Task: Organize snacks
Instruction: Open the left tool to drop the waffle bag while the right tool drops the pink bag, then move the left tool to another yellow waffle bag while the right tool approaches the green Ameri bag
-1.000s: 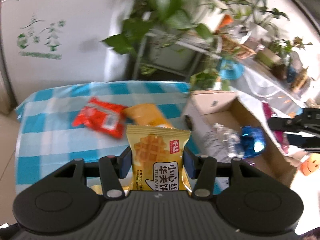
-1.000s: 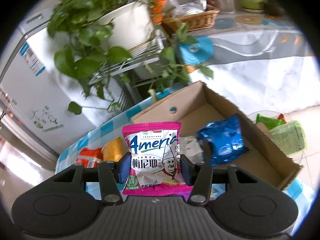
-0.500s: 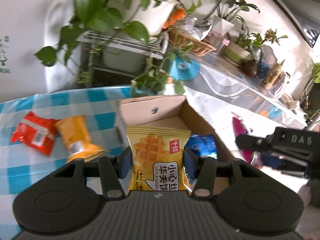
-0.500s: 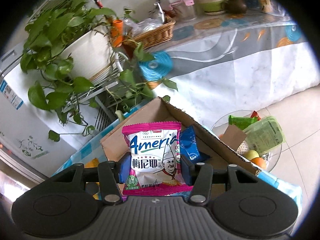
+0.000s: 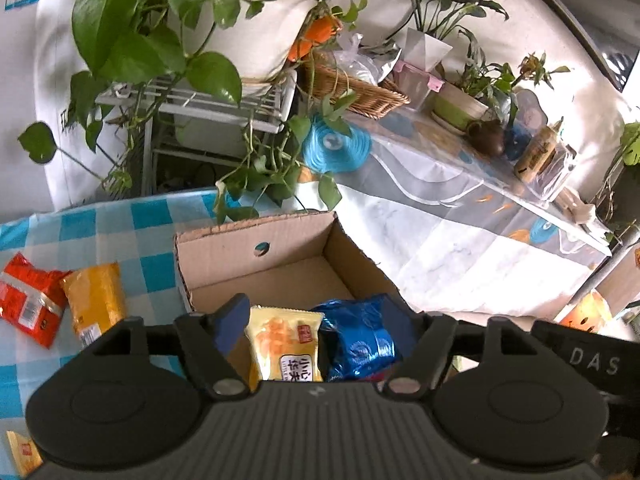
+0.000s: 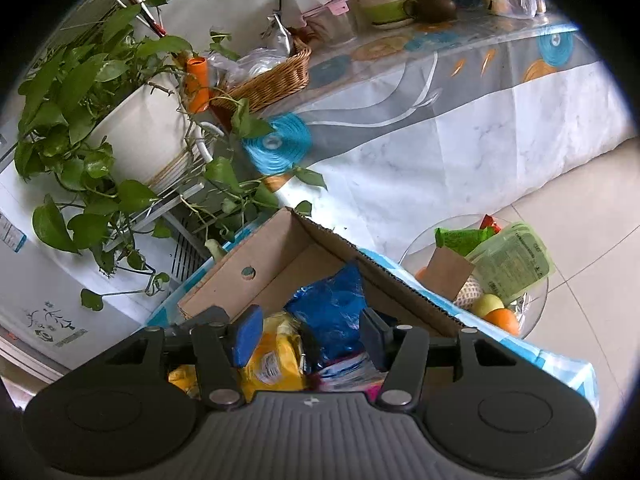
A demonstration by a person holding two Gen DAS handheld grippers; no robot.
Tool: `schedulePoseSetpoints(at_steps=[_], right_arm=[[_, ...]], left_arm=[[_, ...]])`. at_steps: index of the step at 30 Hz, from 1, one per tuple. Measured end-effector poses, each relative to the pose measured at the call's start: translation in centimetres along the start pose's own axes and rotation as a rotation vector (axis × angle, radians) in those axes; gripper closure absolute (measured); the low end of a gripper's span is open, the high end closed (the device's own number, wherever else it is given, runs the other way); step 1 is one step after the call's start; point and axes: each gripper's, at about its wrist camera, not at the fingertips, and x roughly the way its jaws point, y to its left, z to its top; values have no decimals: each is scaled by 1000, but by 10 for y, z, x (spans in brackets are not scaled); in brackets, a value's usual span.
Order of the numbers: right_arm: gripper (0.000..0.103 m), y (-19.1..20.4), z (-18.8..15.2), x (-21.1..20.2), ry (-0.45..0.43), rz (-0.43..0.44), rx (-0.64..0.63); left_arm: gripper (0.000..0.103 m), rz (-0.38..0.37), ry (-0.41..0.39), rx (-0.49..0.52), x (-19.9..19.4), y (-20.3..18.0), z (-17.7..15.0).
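Packets are lying partly hidden behind both housings; the yellow waffle packet [image 5: 285, 350] is showing only its upper half in the left wrist view, and the pink packet [image 6: 352, 372] is showing as a mere strip low in the right wrist view, its print too cut off to read; a small yellow corner [image 5: 22, 454] at the left edge is too cropped to identify.

The left hand-held gripper [image 5: 316, 326] is standing with its jaws apart, having just been opening; the waffle packet is lying between them inside the cardboard box [image 5: 280, 264], clear of both pads, with a blue foil packet [image 5: 362, 342] just right of it.

The right hand-held gripper [image 6: 308, 334] is also having its jaws just opening; its pads are standing apart over the box, with the blue packet, the yellow one and the pink strip lying below and between them, none being pressed.

Left of the left hand-held gripper, a red packet [image 5: 28, 300] and an orange-yellow packet [image 5: 96, 300] are resting on the checked desk [image 5: 100, 228].
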Motion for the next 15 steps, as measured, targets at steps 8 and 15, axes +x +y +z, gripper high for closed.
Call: schedulePoseSetpoints(at_steps=[8,15], right_arm=[[39,3,0,1,5,17,-15],[38,15,-3,4,19,35,-68]], left_arm=[[27,16,-3,19,-13,15,4],[27,51,2,4,-26,43,1]])
